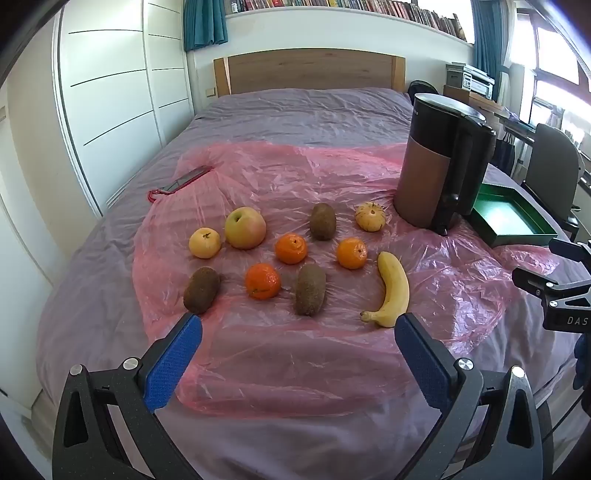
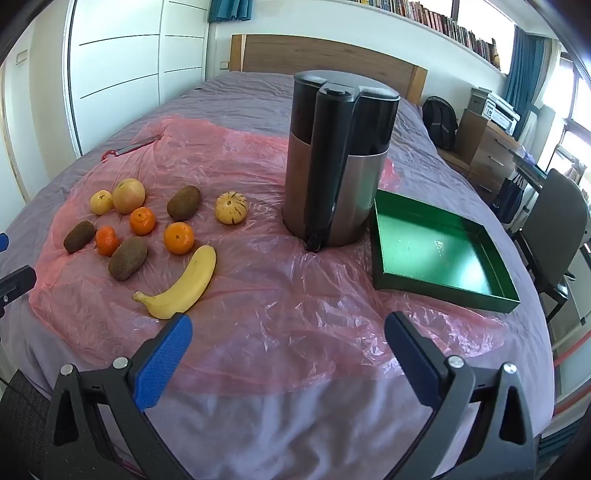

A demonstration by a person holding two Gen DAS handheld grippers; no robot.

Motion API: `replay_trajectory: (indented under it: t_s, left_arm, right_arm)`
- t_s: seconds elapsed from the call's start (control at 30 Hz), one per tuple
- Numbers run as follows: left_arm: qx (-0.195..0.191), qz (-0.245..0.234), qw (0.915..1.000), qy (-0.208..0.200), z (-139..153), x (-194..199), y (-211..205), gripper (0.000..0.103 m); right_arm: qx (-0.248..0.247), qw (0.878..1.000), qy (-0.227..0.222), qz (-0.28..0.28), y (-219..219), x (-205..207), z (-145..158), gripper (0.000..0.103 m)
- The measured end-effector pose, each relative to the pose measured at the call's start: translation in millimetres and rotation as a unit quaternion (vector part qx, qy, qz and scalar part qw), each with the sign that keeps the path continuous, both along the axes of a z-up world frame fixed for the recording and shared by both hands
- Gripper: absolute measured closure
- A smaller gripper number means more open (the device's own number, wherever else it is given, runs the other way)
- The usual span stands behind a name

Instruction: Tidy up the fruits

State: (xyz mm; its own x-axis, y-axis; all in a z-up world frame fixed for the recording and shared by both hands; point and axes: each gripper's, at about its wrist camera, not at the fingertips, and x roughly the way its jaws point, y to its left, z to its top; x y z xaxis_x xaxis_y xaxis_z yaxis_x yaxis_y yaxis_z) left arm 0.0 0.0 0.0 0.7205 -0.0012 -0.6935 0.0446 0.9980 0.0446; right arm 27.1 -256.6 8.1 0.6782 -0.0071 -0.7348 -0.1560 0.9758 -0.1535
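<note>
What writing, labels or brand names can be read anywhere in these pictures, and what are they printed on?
"DAS": white letters on the black body of the right claw, at the right edge of the left wrist view; the word is cut off by the frame.
Book spines on the shelf above the bed: too small and blurred to read.
Small mark near the top edge of the kettle: too small to read.
Nothing readable on the green tray or the fruit.

Thin, crinkled, glossy pink plastic sheet (image 1: 295,354) under both grippers, over matt grey-purple cloth bedspread (image 1: 303,107). Fuzzy matt kiwis (image 1: 310,290) ahead; smooth-skinned banana (image 1: 391,288). Brushed metal and glossy black plastic kettle (image 2: 336,162). Glossy green tray (image 2: 495,295). Textured blue pads (image 2: 162,365).
</note>
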Motion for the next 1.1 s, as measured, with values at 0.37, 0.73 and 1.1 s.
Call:
replay_trajectory:
  t_s: [0.37, 0.73, 1.1]
  left_arm:
    - [-0.002, -0.001, 1.0000, 0.003, -0.1, -0.3, -0.4, 0.001]
    - [-0.003, 0.000, 1.0000, 0.007, -4.2, 0.6, 0.1, 0.001]
    - [-0.006, 0.001, 0.9999, 0.011, -4.4, 1.4, 2.8, 0.001]
  right_arm:
    - [0.003, 1.000, 0.002, -0.001, -1.7, 0.8, -1.2, 0.000]
    - [0.003, 1.000, 0.002, -0.001, -2.2, 0.6, -1.1, 0.000]
    - [0.004, 1.000, 0.002, -0.001, -3.6, 0.4, 0.1, 0.000]
